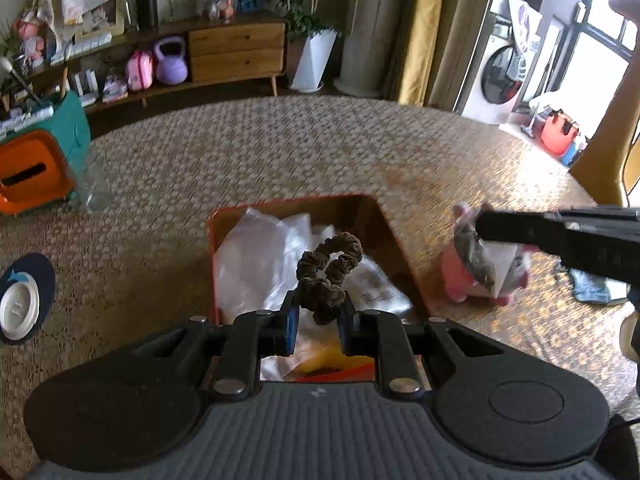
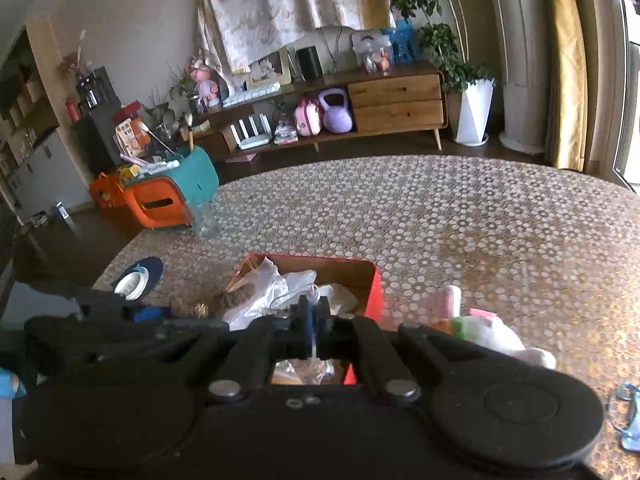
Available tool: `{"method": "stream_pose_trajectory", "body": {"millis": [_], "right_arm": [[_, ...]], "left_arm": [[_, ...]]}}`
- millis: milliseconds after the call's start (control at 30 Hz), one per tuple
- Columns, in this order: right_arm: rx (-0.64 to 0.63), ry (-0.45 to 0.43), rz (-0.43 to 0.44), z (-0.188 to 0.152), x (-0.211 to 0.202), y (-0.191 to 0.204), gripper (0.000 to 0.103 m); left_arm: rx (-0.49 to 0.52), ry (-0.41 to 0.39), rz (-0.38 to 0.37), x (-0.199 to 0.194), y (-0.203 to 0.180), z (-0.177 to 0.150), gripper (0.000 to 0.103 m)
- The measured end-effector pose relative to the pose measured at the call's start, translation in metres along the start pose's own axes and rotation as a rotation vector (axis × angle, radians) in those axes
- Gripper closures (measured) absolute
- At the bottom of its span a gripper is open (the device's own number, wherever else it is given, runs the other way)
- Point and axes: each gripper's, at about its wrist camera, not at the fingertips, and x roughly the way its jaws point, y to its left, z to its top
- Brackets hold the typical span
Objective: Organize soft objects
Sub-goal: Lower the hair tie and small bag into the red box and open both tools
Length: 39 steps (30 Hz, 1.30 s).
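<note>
- Left wrist view: the left gripper (image 1: 318, 322) pinches a brown scrunchie (image 1: 329, 280) between nearly closed pads, its loops standing up above the fingertips, over the orange box (image 1: 400, 248)
- That box sits on the patterned table (image 1: 280, 152) and already holds crumpled white plastic bags (image 1: 260, 264)
- Scrunchie, by my reading: very light, soft and springy, so it squashes under the pads and could spring free if the grip is shallow; a bite across the bunched fabric ring, as now, looks sound
- Right gripper (image 2: 314, 320) is fully closed in its own view, pinching a thin clear or white sheet edge that sticks up between the pads; what exactly it is I cannot tell
- From the left view the right gripper (image 1: 492, 226) seems to carry a small clear packet with dark contents in front of a pink plush toy (image 1: 464, 280) lying just right of the box
- Packet likely light, slippery film; hold it well in from the edge
- Plush looks soft and bulky; take it by a limb or ear
- A blue cloth (image 1: 592, 286) lies further right, limp, best pinched at a fold
</note>
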Motion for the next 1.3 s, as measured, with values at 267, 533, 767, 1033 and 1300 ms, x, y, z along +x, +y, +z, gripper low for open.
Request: {"method": "stream_pose_trajectory", "body": {"millis": [267,533,767,1033,1300], "right_arm": [[-0.006,0.061,-0.032,0.004,0.053,0.004,0.102],[-0.004,0.091,0.015,0.004,0.085,0.016,0.102],[-0.012,0.127,0.028,-0.004,0.106,0.022,0.100],[-0.002,0.145,0.041,-0.013,0.112,0.018,0.088],[0.009,0.153,0.060,-0.016,0.110,0.016,0.070]], "left_arm": [[-0.008,0.046,-0.002,0.028,0.018,-0.015,0.084],[-0.023,0.095,-0.017,0.051,0.024,-0.027,0.084],[-0.048,0.122,-0.034,0.066,0.027,-0.030,0.084],[-0.059,0.126,-0.040,0.072,0.022,-0.027,0.084],[-0.087,0.134,-0.049,0.073,0.021,-0.026,0.071]]}}
